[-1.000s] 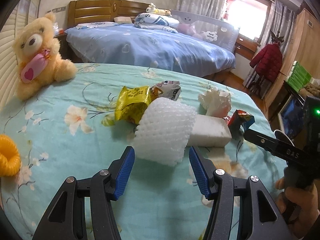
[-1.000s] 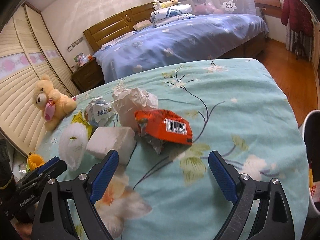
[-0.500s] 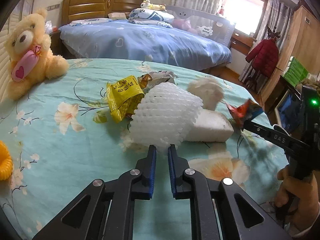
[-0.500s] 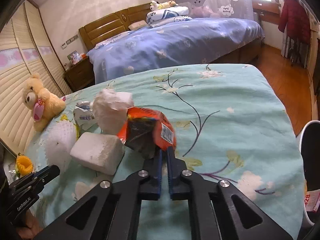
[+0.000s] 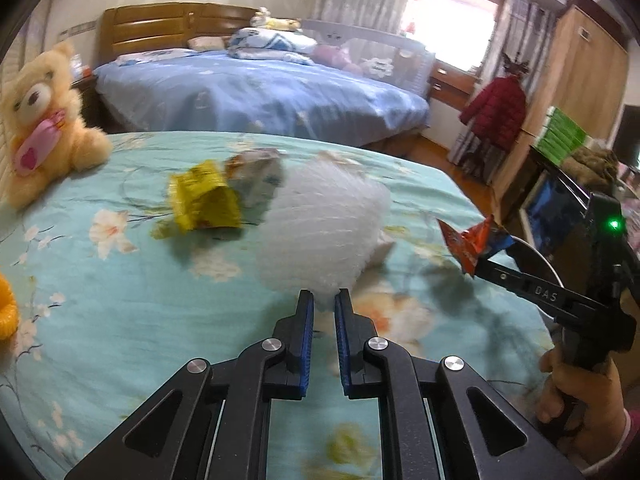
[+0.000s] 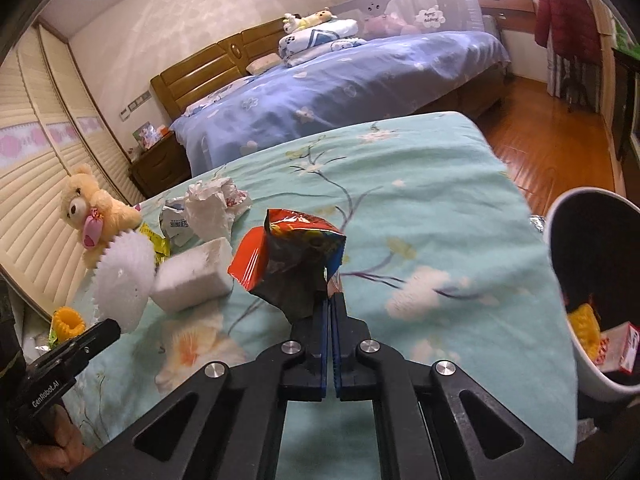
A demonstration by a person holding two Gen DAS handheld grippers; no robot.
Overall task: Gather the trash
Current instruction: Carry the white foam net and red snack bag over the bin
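Observation:
My left gripper [image 5: 324,298] is shut on the lower edge of a white foam net sleeve [image 5: 320,220], which is lifted off the teal flowered bed cover [image 5: 120,320]. The same sleeve [image 6: 122,280] hangs at the left of the right wrist view. My right gripper [image 6: 331,300] is shut on an orange snack wrapper [image 6: 292,256], held above the cover; that wrapper [image 5: 472,240] shows at the right of the left wrist view. On the cover lie a yellow wrapper [image 5: 204,200], a white foam block [image 6: 192,280], crumpled white paper [image 6: 212,208] and a small silvery packet [image 6: 174,222].
A white bin with a dark inside [image 6: 592,280] stands off the bed's right edge, with trash in it. A teddy bear [image 5: 40,120] sits at the far left. A yellow ring toy [image 6: 68,320] lies near the left edge. A blue bed [image 5: 256,96] stands behind.
Both grippers went from open to shut, the left on the foam sleeve, the right on the orange wrapper. Both items have since come up off the cover and shifted right.

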